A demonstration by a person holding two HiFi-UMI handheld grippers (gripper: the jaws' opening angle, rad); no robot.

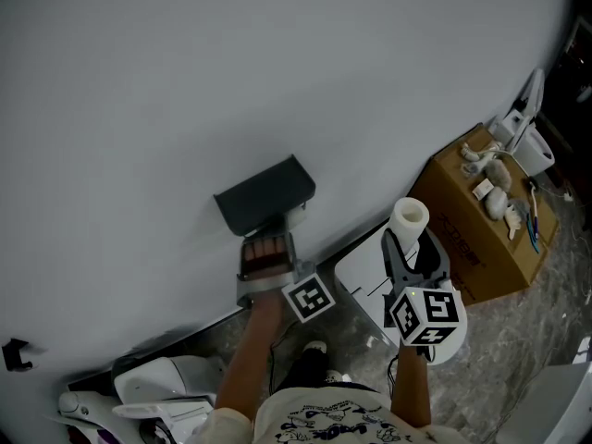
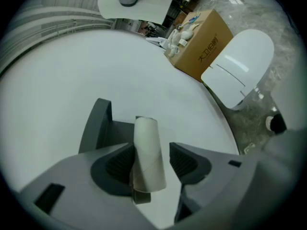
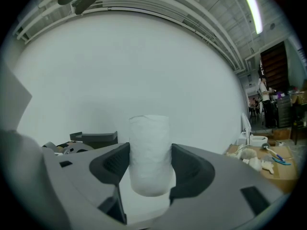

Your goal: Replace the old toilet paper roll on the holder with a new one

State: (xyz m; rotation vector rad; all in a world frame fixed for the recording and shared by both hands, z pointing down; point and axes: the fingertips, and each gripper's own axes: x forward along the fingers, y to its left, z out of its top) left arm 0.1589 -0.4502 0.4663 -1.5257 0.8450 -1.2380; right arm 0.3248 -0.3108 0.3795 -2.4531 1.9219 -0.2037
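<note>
The left hand-held gripper (image 2: 151,153) is raised to the dark grey holder (image 1: 265,195), which is fixed to the white wall (image 1: 231,63) near the middle of the head view. Its jaws stand narrowly apart around the old roll (image 2: 146,143), now a bare cardboard tube. The tube leans against one pad, with a clear gap to the other. Its lower end sits over a dark part of the holder.

The right hand-held gripper (image 3: 150,152) is closed on the new toilet paper roll (image 1: 410,218). Both pads press the white, full roll, which stands upright out of the jaws. In the head view this roll is at about 3 o'clock of the holder and well apart from it. The gripper's marker cube (image 1: 424,314) is just below it, toward 6 o'clock.

A brown cardboard box (image 1: 467,248) stands on the floor against the wall at about 3 o'clock of the new roll. Small pale things lie on its top. Its side carries dark printed characters, too small to read with confidence. A white oval lid (image 2: 240,66) lies beside the box.
</note>
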